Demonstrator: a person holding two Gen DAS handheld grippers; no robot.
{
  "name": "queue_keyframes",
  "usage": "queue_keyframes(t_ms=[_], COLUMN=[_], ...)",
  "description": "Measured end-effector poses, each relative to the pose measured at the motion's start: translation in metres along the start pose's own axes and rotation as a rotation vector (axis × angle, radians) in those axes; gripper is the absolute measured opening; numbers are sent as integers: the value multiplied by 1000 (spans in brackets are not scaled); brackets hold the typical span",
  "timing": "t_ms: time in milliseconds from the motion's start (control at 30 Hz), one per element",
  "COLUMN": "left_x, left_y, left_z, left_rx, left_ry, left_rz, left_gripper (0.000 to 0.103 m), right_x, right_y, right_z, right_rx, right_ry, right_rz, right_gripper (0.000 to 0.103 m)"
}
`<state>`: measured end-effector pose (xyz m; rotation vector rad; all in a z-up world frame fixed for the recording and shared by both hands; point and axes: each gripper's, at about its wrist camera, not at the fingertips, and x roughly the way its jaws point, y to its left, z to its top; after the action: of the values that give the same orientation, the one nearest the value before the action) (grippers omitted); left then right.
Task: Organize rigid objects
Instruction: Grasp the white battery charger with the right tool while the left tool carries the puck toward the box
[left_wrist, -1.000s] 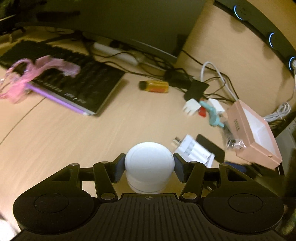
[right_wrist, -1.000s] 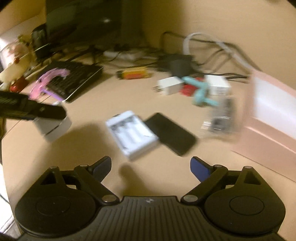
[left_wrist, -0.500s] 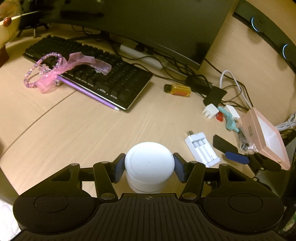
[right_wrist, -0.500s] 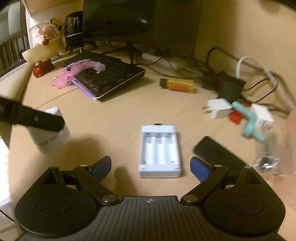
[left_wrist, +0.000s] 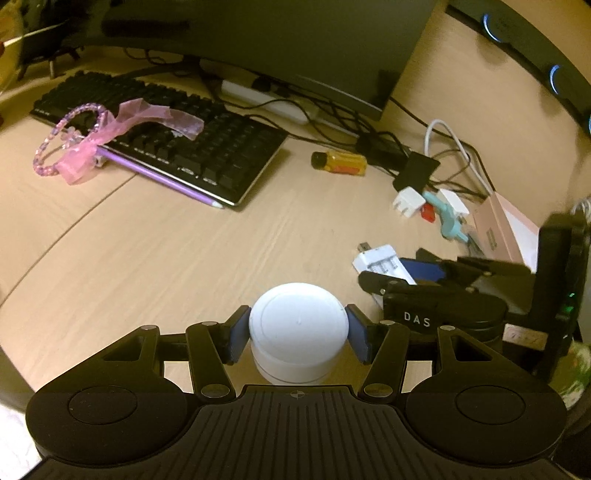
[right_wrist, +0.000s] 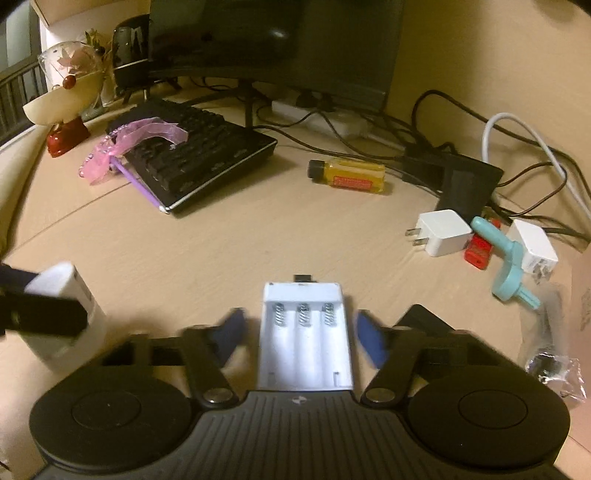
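The left gripper (left_wrist: 298, 334) pinches a white round container (left_wrist: 297, 328) between its jaws, held just above the table (left_wrist: 184, 258). The right gripper (right_wrist: 298, 334) has its jaws spread to either side of a white battery charger (right_wrist: 304, 338) lying flat on the table; the fingers (right_wrist: 371, 338) are blurred, so contact with the charger cannot be judged, though narrow gaps seem to show.

The white letters "DAS" stand on the black body of the right gripper (left_wrist: 424, 291), seen from the left wrist. The yellow bottle (right_wrist: 347, 173) carries a red label, and the pink box (left_wrist: 506, 232) a dark print, neither legible.
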<state>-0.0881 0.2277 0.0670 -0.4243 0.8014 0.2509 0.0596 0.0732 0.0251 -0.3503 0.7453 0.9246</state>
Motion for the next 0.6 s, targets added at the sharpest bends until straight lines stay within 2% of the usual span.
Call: queue_keyframes(t_ms=[133, 300, 433, 600], left_x=[5, 18, 24, 30], left_y=[-16, -65, -114, -183], left_z=[-6, -19, -15, 26], left_rx=[86, 274, 411, 497], left_ry=[55, 157, 170, 99], left_rz=[-55, -208, -351, -511], left_gripper=[60, 60, 60, 60], right_x=[-22, -88, -145, -198], right_y=[7, -7, -31, -60], right_z=[-3, -26, -54, -85], right_rx=[-22, 51, 139, 229], right_ry=[8, -25, -54, -88], right_rz=[13, -19, -150, -349], right_gripper=[47, 47, 47, 47])
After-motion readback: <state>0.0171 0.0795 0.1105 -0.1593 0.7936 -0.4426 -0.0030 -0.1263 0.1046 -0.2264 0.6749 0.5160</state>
